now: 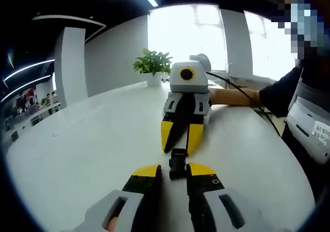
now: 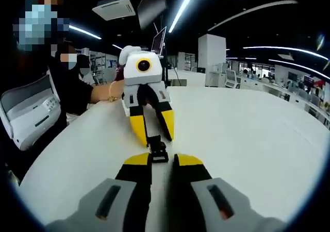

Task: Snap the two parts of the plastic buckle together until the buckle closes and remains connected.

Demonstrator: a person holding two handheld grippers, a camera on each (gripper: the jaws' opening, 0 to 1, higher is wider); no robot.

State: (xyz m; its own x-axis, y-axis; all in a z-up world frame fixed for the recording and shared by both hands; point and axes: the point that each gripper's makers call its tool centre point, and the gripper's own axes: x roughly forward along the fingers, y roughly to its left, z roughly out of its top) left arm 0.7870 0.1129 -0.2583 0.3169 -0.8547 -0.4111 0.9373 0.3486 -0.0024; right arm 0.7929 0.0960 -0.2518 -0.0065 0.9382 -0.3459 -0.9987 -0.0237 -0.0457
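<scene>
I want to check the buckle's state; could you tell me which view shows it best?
The left gripper view: the black plastic buckle lies unobstructed between both grippers' yellow tips. In the right gripper view the buckle looks smaller and darker.

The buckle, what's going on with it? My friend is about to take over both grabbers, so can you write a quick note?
Left gripper: jaws closed on one end of the black plastic buckle, low over the white table.
Right gripper: jaws closed on the other end, facing the left one tip to tip.
Buckle: held between the two sets of yellow tips, above the middle of the table. It is too small to tell whether the halves have clicked.
Done: both halves gripped and brought together.
Left: probably push them together until they lock, then check that they stay joined.
</scene>
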